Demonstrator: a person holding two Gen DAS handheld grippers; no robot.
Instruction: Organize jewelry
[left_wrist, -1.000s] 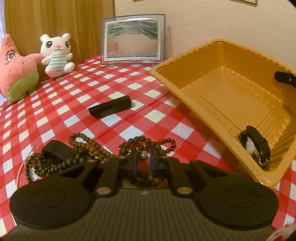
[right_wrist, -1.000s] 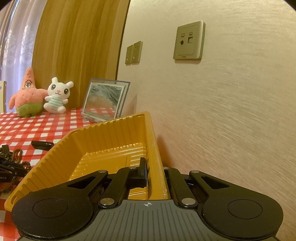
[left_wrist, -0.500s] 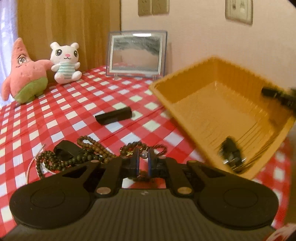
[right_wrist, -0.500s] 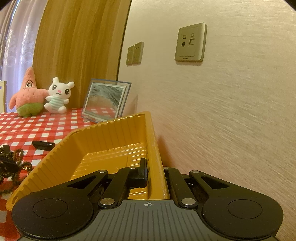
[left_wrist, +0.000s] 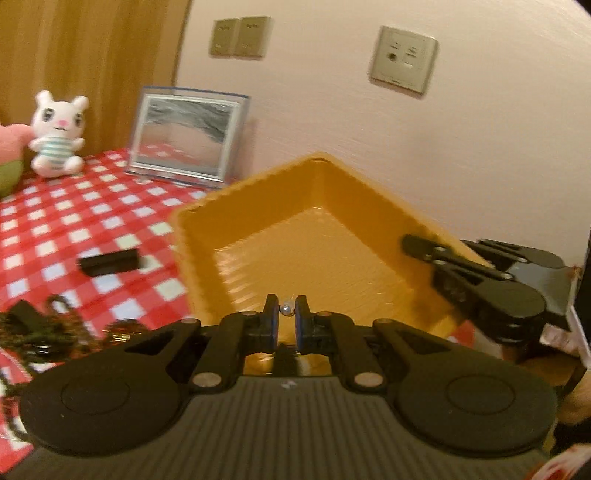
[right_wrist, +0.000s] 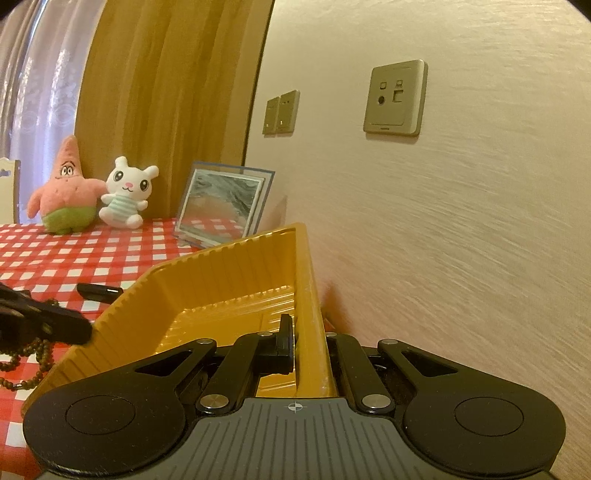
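Left wrist view: the left tongs (left_wrist: 286, 320) are clenched on a small pale bead (left_wrist: 286, 309), pinched between the two blue-padded tips. A second ago the tongs sat low over the pile of beaded bracelets (left_wrist: 48, 332) near the front left of the red-checked surface (left_wrist: 74, 225); now they are raised and swung right, so the bead hangs over the open orange tray (left_wrist: 314, 258). Whatever strand trails from the bead is hidden below the tongs. The pile stays behind on the surface, beside a black bar (left_wrist: 109, 261). The watch seen in the tray earlier is now covered by the tongs.

Right wrist view: the right tongs (right_wrist: 306, 347) are clenched on the tray's right wall (right_wrist: 308, 295), exactly as a second ago, keeping the tray tipped up along the wall-side edge of the surface. The left tongs (right_wrist: 62, 325) now reach the tray's left rim, with brown beads (right_wrist: 33, 354) dangling beneath them.

Judging from this, one piece is lifted and nearly ready to drop into the tray; the rest is not yet sorted.
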